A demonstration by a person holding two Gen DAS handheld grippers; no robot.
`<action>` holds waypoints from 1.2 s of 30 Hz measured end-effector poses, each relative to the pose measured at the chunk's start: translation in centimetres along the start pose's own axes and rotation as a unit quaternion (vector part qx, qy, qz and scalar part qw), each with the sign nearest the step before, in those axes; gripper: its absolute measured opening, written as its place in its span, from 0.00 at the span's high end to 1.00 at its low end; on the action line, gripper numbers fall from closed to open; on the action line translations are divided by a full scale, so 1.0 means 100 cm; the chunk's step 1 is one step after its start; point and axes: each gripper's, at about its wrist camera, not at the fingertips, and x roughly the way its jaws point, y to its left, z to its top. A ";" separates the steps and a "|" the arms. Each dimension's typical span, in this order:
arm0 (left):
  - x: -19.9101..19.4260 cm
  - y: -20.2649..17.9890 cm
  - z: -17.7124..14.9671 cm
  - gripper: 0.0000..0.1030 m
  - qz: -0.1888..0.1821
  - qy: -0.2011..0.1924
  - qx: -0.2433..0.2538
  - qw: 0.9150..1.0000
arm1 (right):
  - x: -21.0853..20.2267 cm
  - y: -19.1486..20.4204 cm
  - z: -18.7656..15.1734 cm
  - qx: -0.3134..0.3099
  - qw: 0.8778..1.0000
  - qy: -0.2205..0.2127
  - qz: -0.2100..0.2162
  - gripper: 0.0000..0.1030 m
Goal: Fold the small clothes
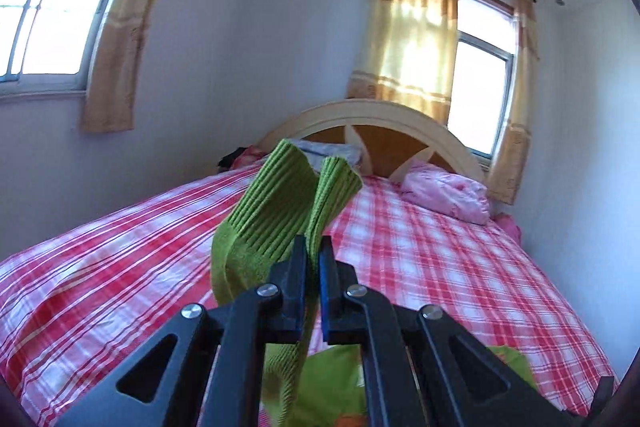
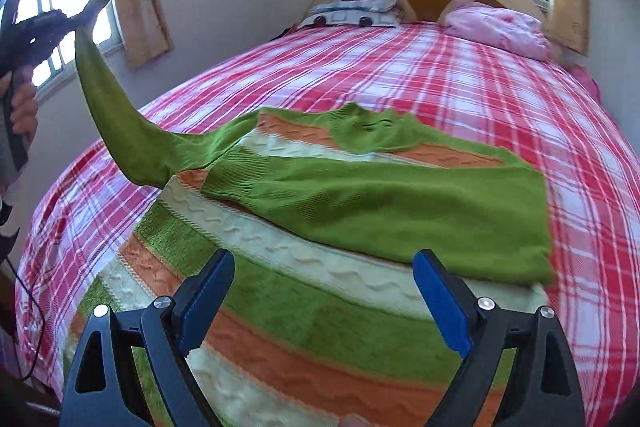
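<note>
A: Left tongs [image 1: 313, 247]?
B: Clamped on the sweater's [image 2: 320, 267] green sleeve [image 1: 276, 203], lifted above the bed [image 2: 460, 67].
A: Right tongs [image 2: 324, 267]?
B: Wide apart, holding nothing, over the sweater lying on the bed. No readable writing.

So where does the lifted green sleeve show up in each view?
Left wrist: the sleeve is at centre, its ribbed cuff sticking up past the shut left gripper.
Right wrist: the sleeve is at far left, stretched up from the sweater to the left gripper.
Shared landmark: the pink pillow by the headboard.
</note>
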 end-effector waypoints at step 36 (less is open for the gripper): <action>0.007 -0.261 -0.162 0.28 -0.172 0.118 0.258 0.943 | -0.062 -0.061 -0.099 0.053 0.998 -0.002 -0.025 0.11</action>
